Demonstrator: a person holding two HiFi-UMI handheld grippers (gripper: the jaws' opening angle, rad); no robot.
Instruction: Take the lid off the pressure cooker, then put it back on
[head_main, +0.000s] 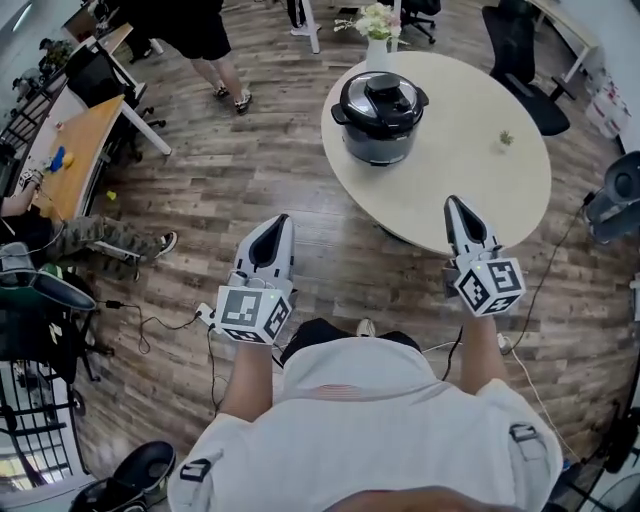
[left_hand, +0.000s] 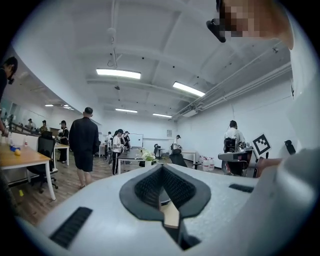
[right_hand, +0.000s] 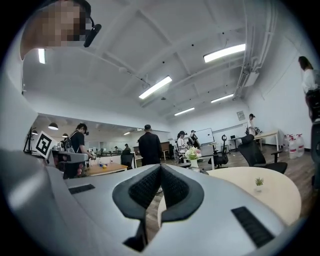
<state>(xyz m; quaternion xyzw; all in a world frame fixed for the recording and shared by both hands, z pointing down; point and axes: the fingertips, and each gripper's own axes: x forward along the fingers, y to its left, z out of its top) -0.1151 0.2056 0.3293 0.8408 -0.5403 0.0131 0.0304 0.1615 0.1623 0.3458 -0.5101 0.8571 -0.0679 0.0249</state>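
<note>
Pressure cooker (head_main: 378, 118) and lid (head_main: 381, 92) are together: the lid sits closed on the pot, which stands on the round worktop (head_main: 470, 185) towards its far left side, well ahead of both tools. Nothing of the task looks begun, so lifting the lid off and setting it back both remain.

The left tool (head_main: 281, 220) is over the wooden floor (head_main: 250, 180), short of the worktop, and the right tool (head_main: 452, 203) reaches just over its near edge. Each has its jaws pressed together on nothing.

Only the head view shows the whole pressure cooker and how far the tools are from it. The right gripper view misses the pot but shows the pale worktop, a small plant (right_hand: 259, 182) on it and flowers (right_hand: 192, 153) beyond. The left gripper view looks level across the room at standing people (left_hand: 84, 145) and desks; through the notch in its pads a dark rounded shape shows, probably the pot, though I cannot be sure.
</note>
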